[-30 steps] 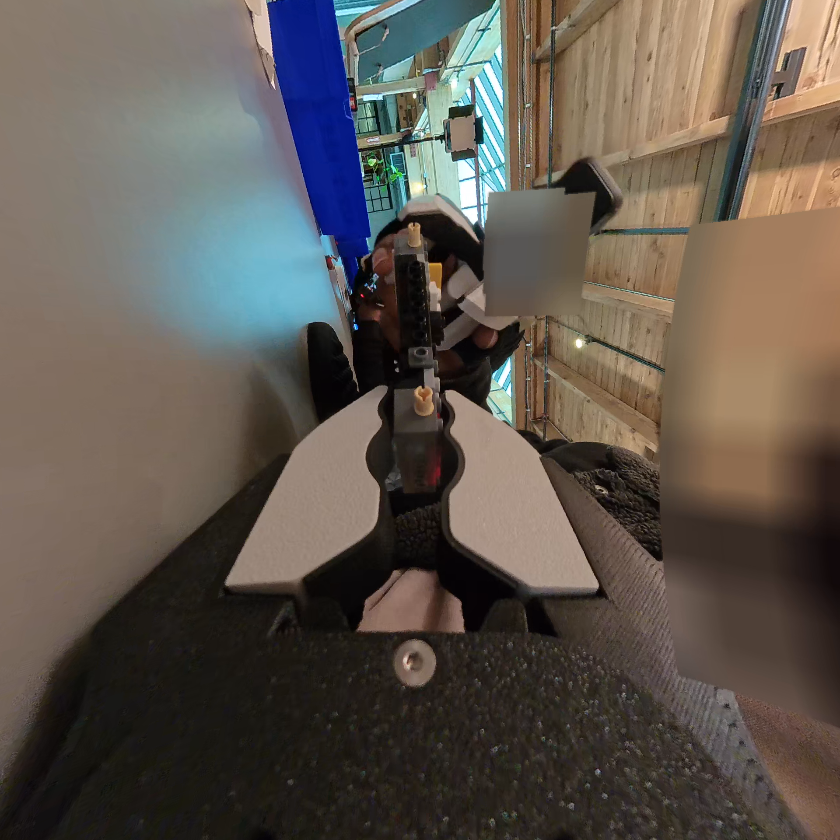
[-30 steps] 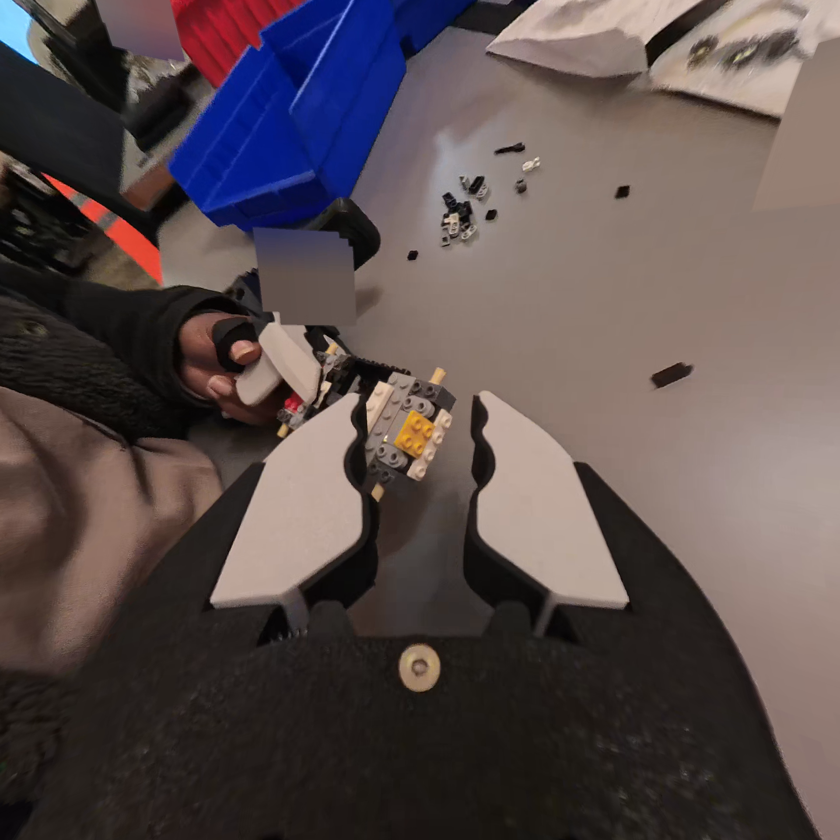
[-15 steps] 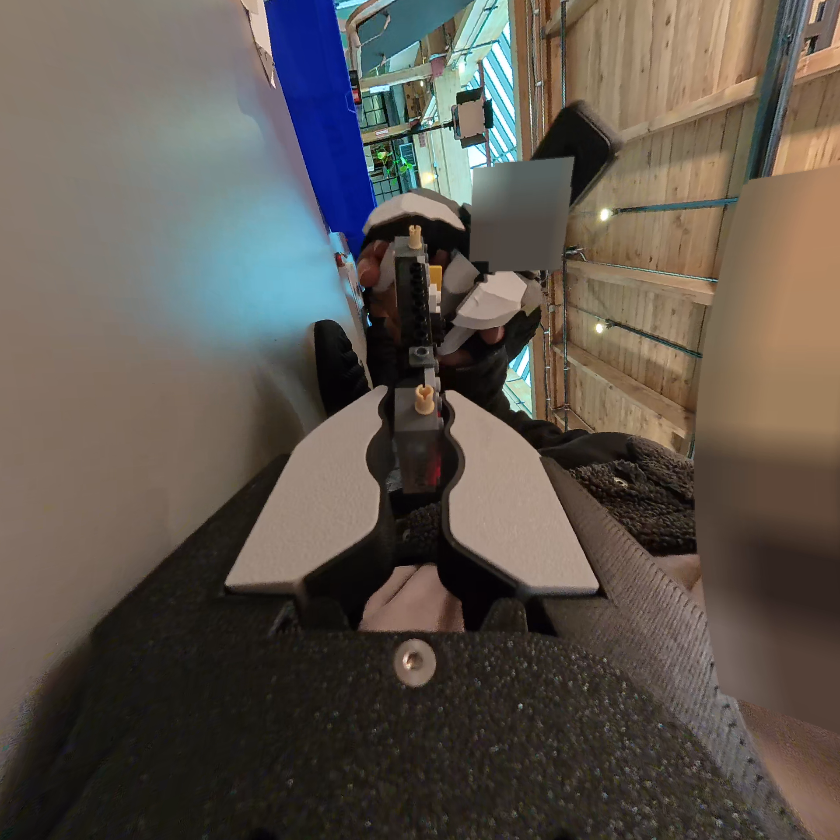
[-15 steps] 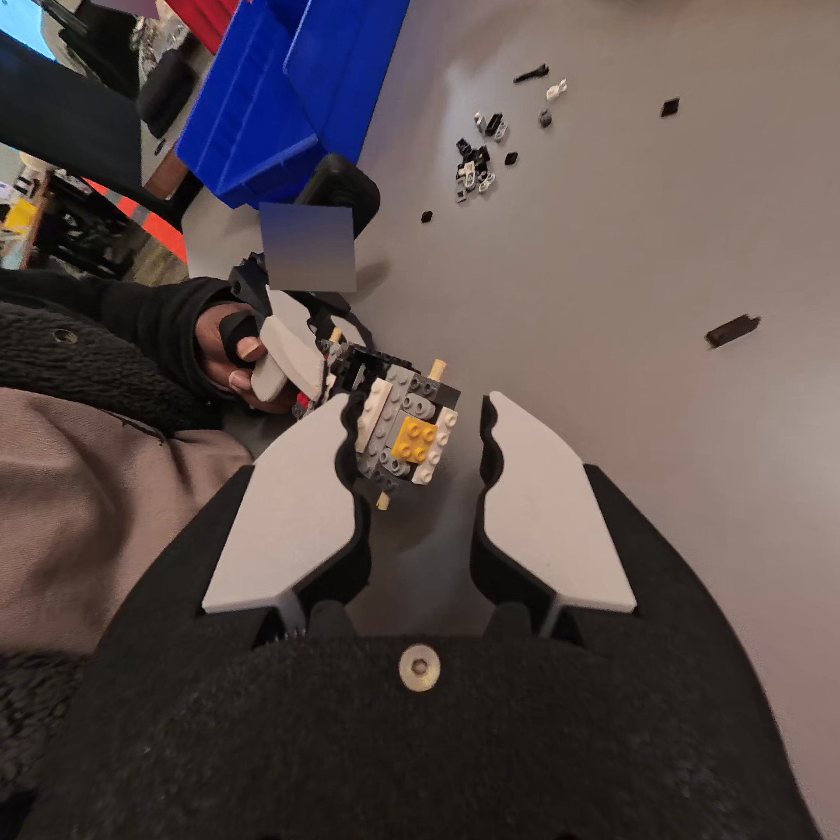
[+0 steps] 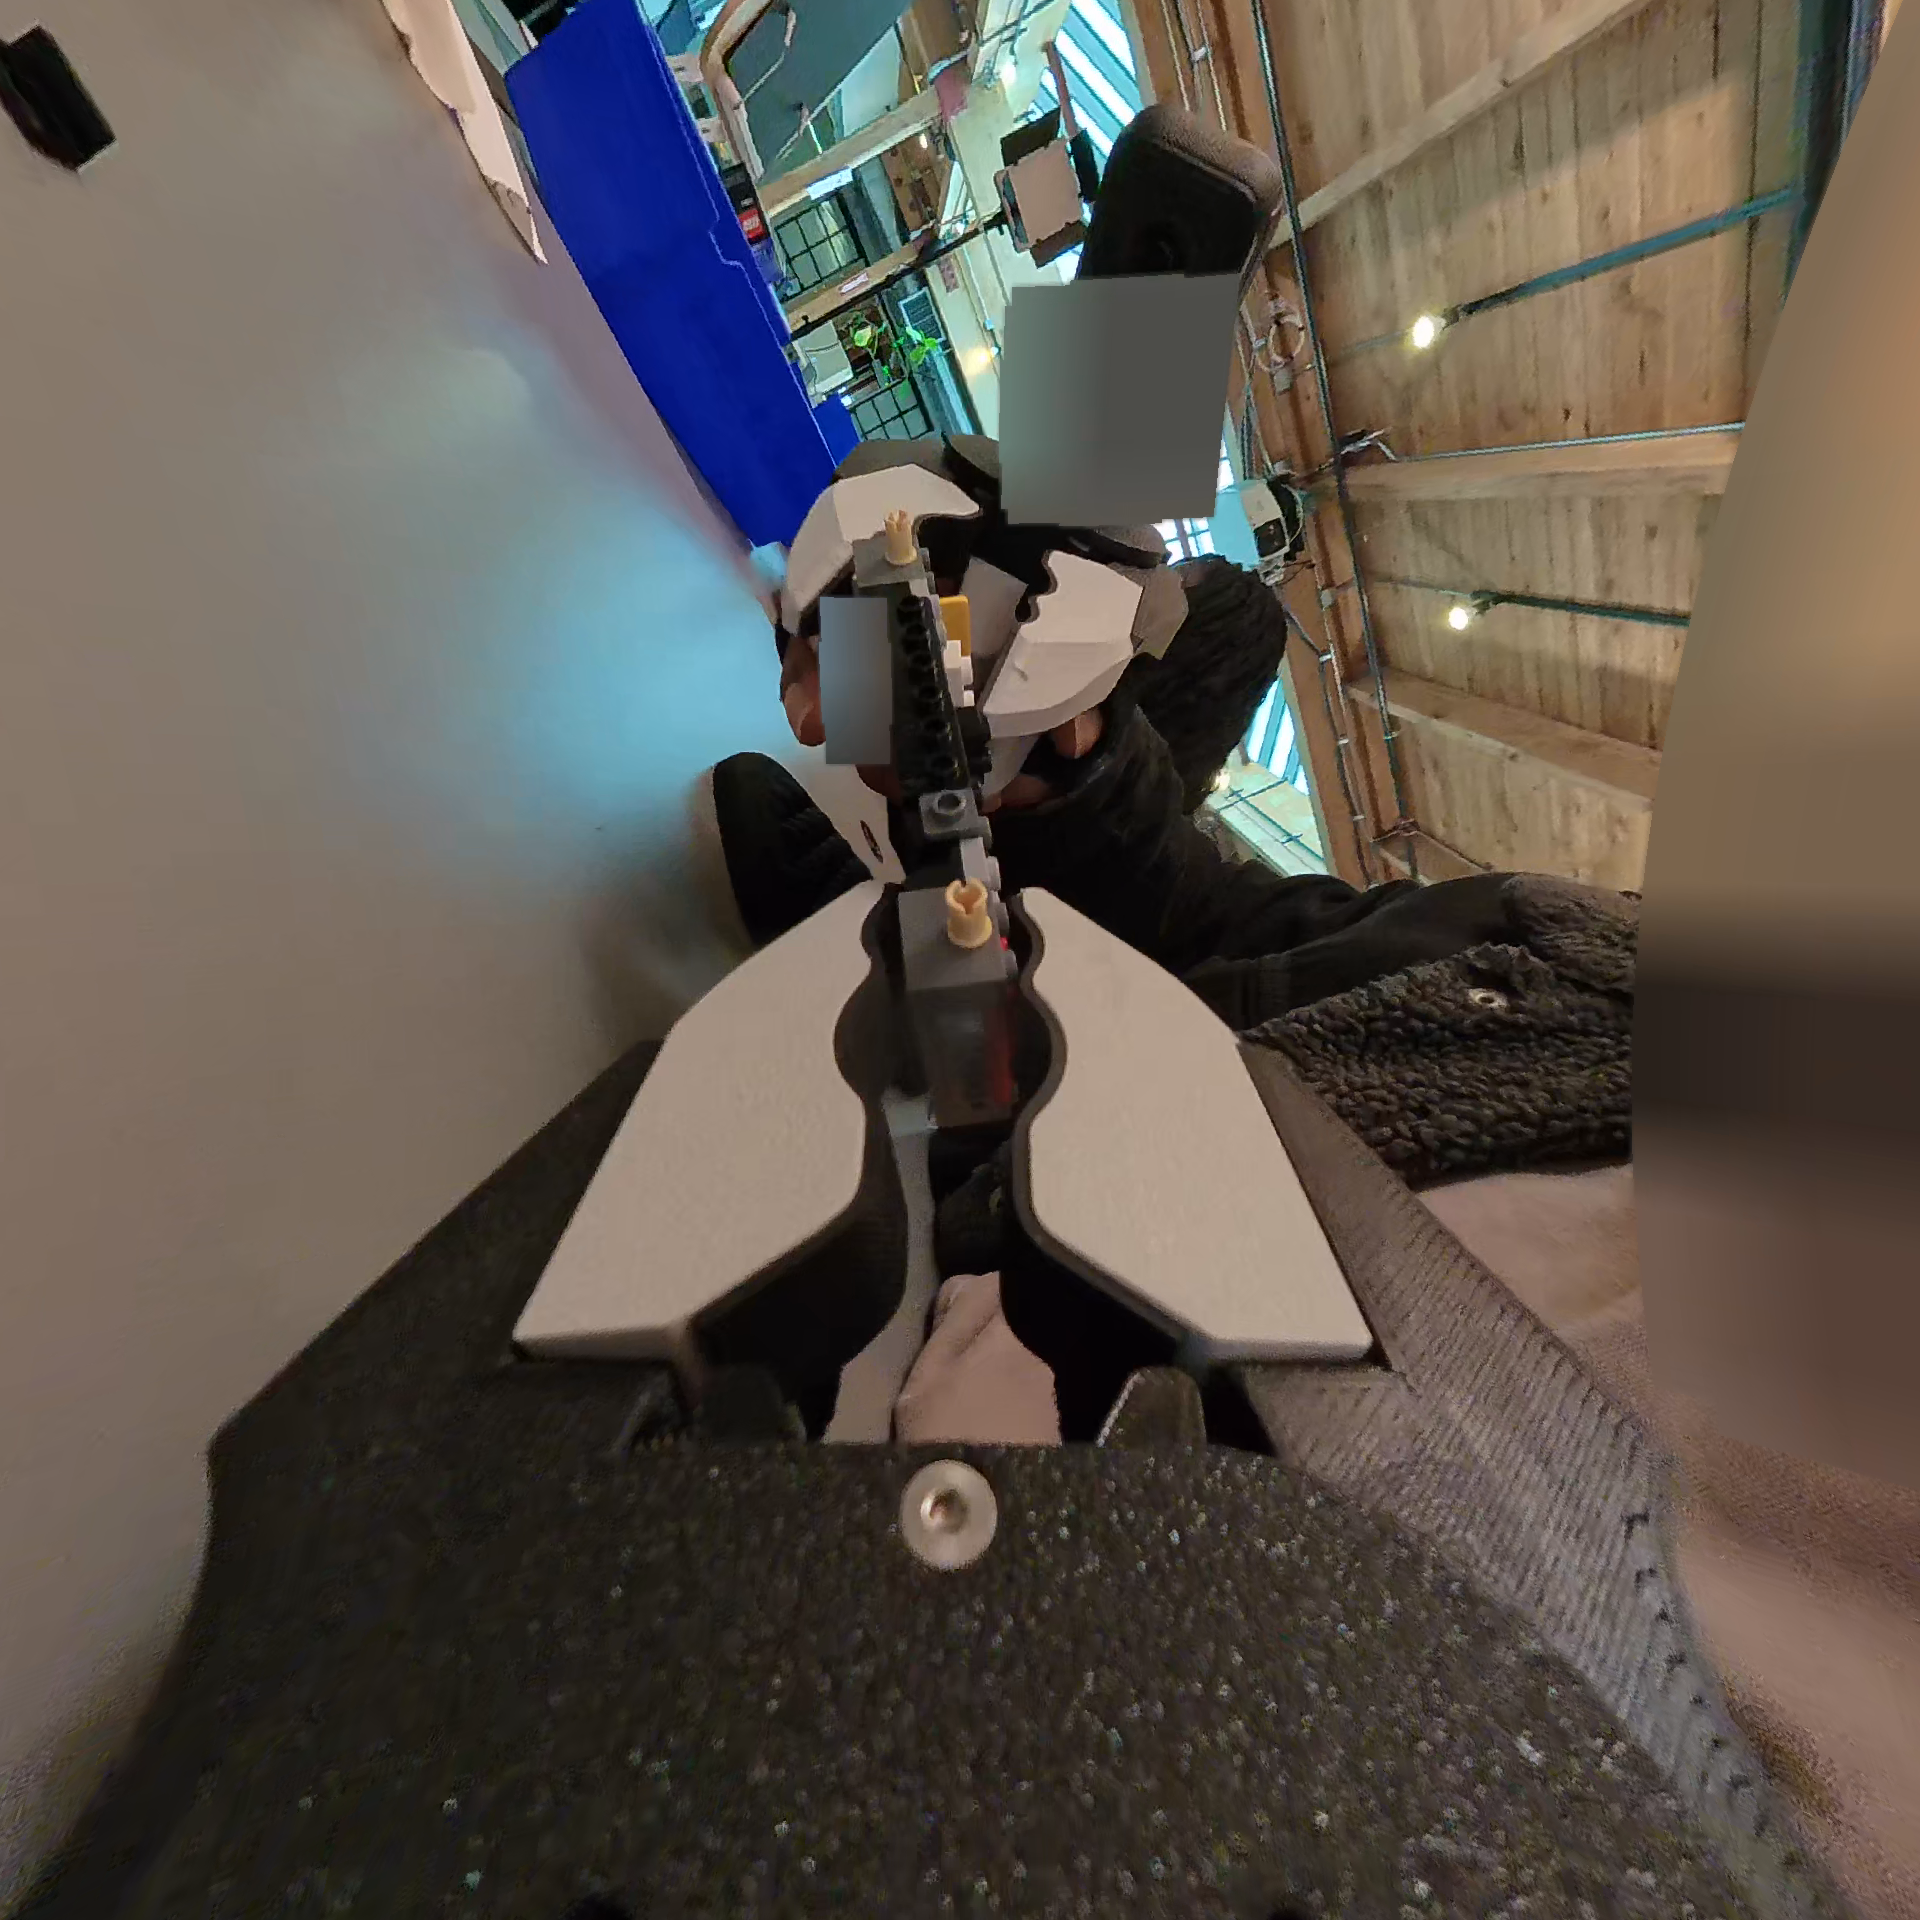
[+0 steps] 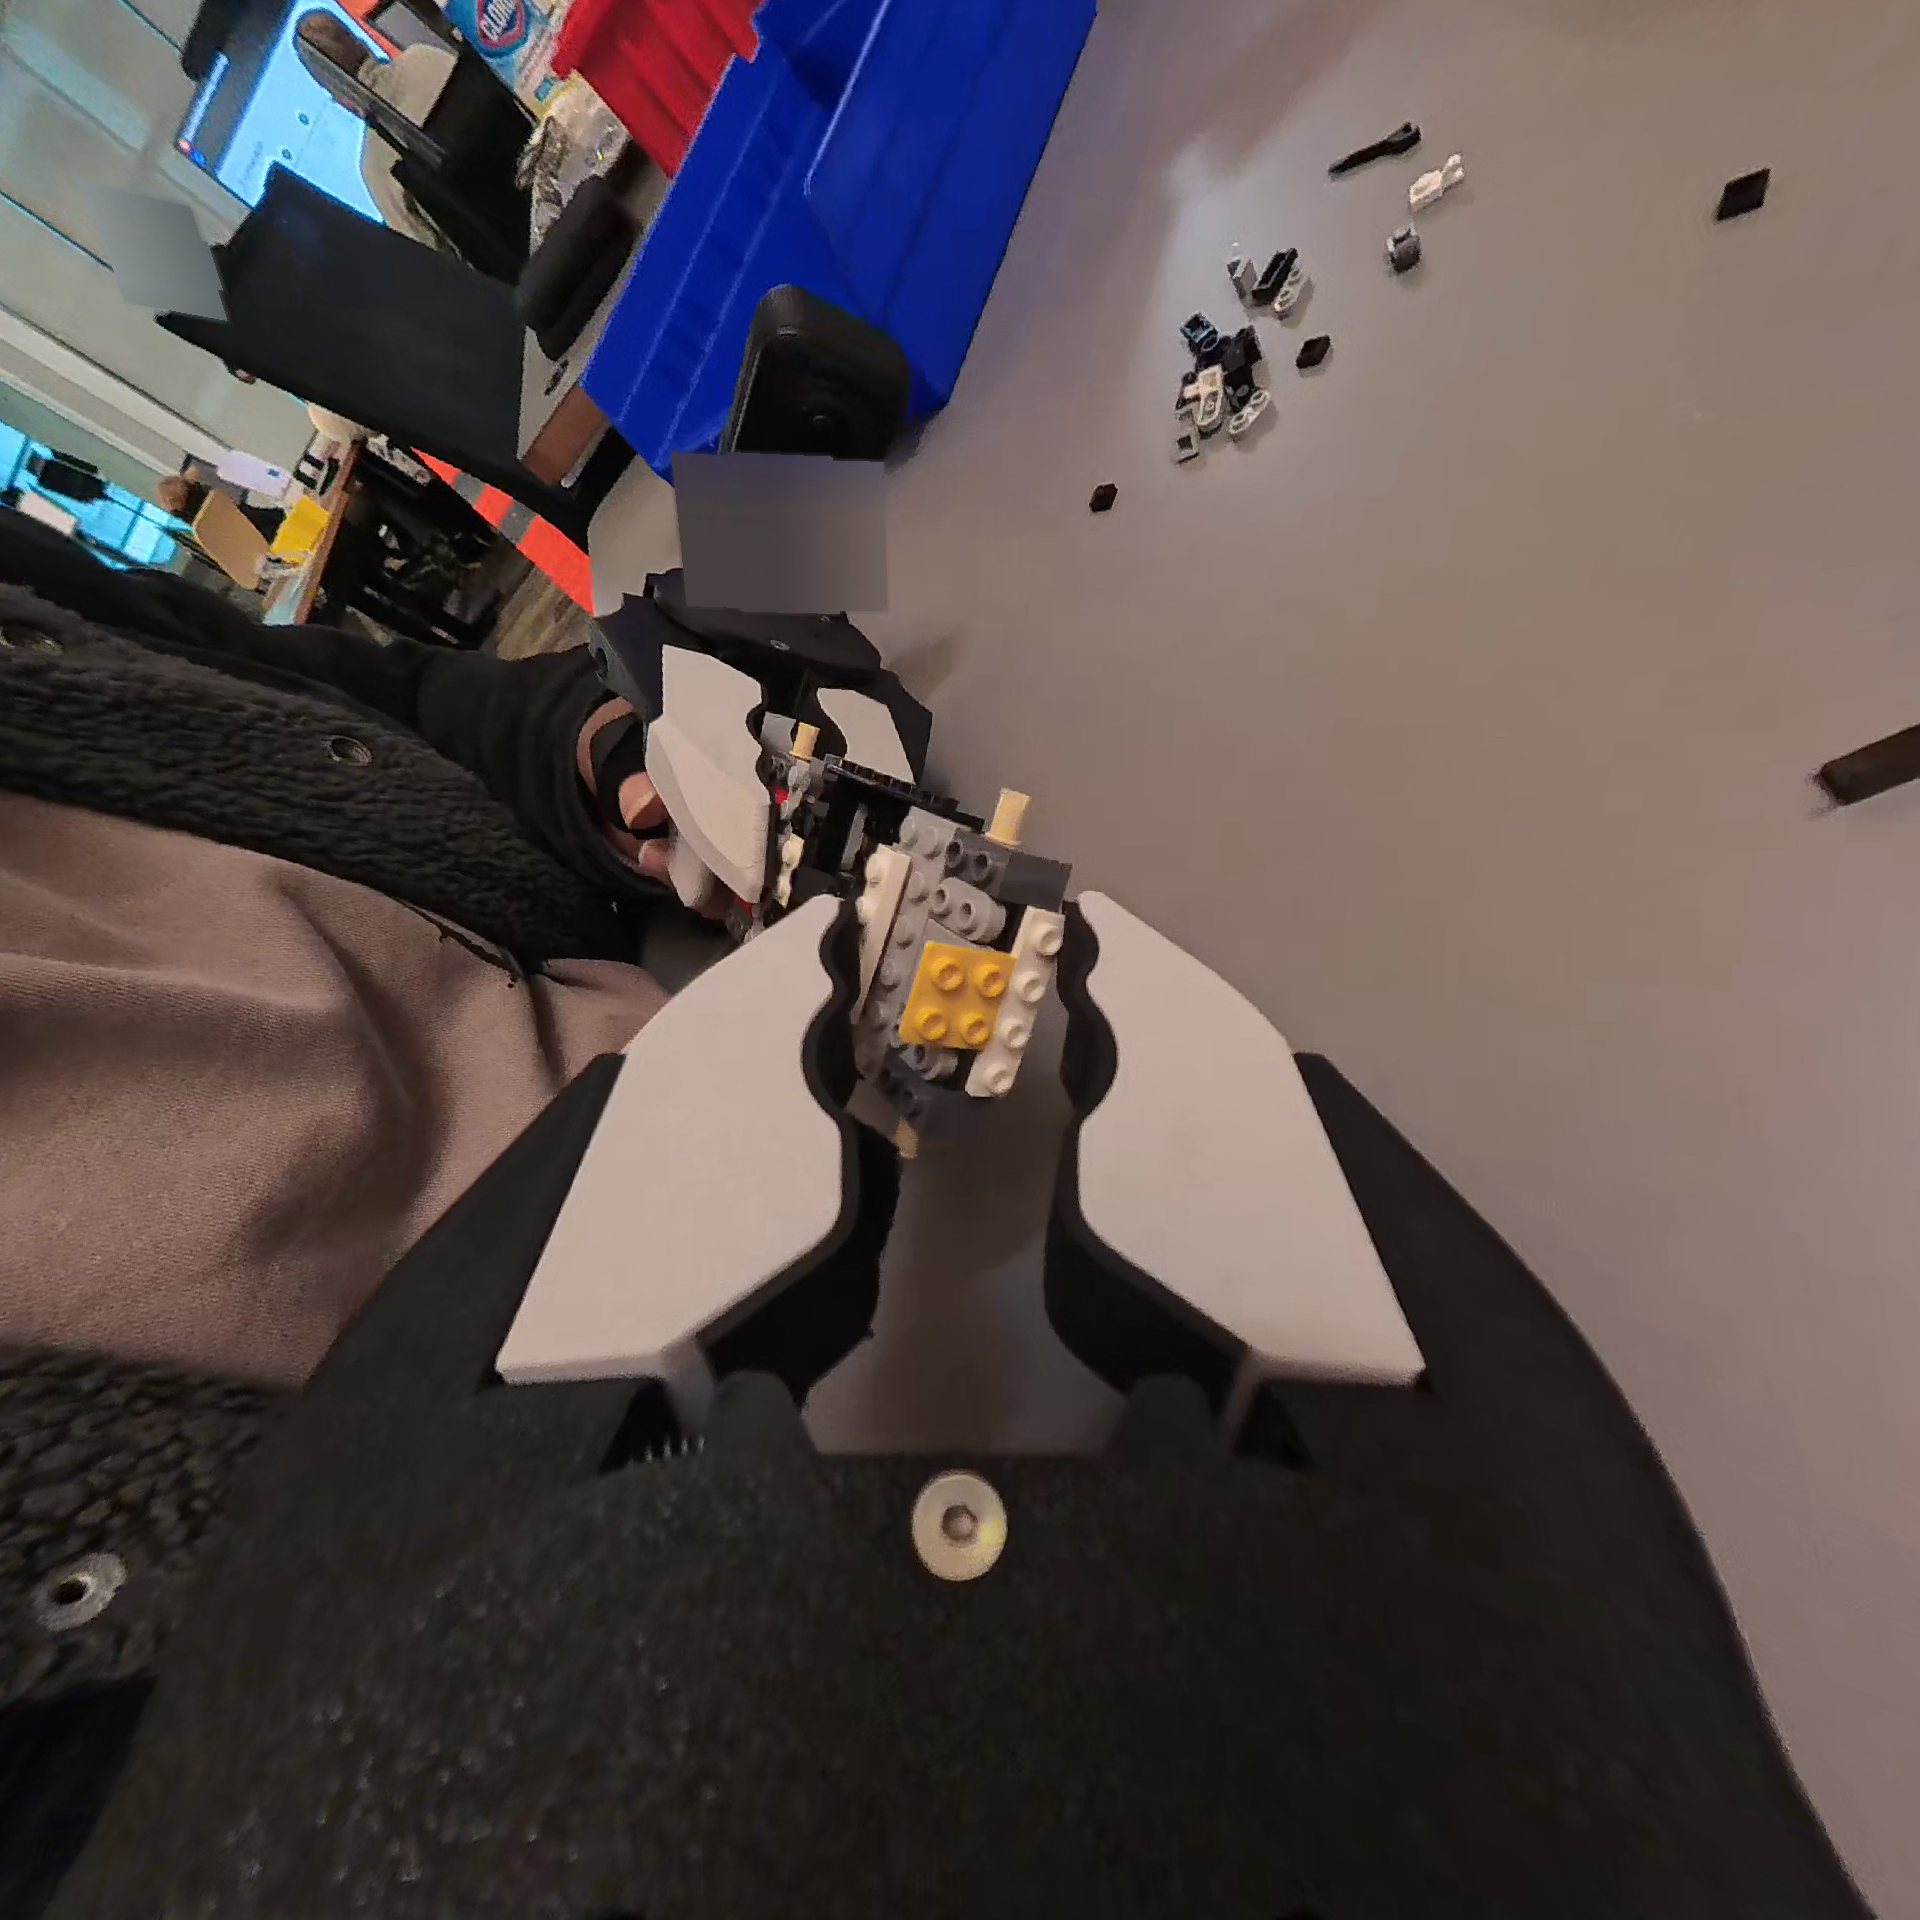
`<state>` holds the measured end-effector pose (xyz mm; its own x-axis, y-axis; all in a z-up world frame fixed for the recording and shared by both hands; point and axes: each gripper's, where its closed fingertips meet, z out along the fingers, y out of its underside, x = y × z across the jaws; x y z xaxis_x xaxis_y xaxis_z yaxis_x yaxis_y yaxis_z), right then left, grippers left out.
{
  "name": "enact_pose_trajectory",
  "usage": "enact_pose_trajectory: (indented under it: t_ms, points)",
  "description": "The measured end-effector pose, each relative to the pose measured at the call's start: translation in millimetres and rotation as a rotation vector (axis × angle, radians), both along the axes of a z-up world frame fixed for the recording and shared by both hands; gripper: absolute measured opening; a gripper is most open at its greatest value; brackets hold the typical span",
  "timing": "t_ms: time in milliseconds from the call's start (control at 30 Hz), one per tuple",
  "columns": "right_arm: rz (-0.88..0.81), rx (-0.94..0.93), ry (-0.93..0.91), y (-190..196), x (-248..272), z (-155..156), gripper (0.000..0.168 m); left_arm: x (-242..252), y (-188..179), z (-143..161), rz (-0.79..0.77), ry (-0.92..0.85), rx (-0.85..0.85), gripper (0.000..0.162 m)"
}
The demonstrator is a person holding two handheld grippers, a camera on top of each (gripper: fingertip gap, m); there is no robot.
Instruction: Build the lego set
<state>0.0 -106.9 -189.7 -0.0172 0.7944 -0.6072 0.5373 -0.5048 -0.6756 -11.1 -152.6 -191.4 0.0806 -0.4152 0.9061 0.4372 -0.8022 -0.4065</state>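
Half-built lego model held off the table, long axis toward 11 o'clock, near end between half-closed right gripper, far end clamped by left gripper.

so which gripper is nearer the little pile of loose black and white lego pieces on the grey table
Neither clearly. The pile of loose black and white pieces lies well beyond both. The right gripper brackets the grey lego build's yellow-plate end; the left gripper is clamped on its far end.
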Motion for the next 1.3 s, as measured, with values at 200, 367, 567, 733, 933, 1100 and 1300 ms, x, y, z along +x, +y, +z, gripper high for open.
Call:
enact_pose_trajectory:
  t_ms: [200,367,567,733,933,1100,1300]
  points:
    - [0.016,0.032,0.047,-2.1,0.2,3.6,0.035,-1.0,-1.4,4.1,0.016,0.064,0.085,0.018]
    - [0.017,0.093,0.087,-2.3,-1.1,8.4,0.034,-1.0,-2.3,5.9,0.022,0.12,0.145,0.018]
    - [-0.023,0.144,0.135,1.2,-4.0,16.9,0.035,-6.0,3.7,11.2,0.051,0.076,0.135,0.017]
    - [0.004,0.085,0.125,-3.8,-3.6,19.3,0.04,-10.1,4.7,16.1,0.072,0.049,0.144,0.017]
    - [0.029,0.067,0.134,-10.1,-0.4,25.3,0.036,-10.7,3.7,21.0,0.078,0.019,0.149,0.017]
    - [0.042,0.097,0.135,-14.9,1.4,25.7,0.034,-9.6,2.3,23.5,0.073,0.014,0.161,0.017]
    - [0.046,0.091,0.155,-16.8,1.7,26.0,0.029,-8.8,0.7,23.9,0.081,0.059,0.201,0.017]
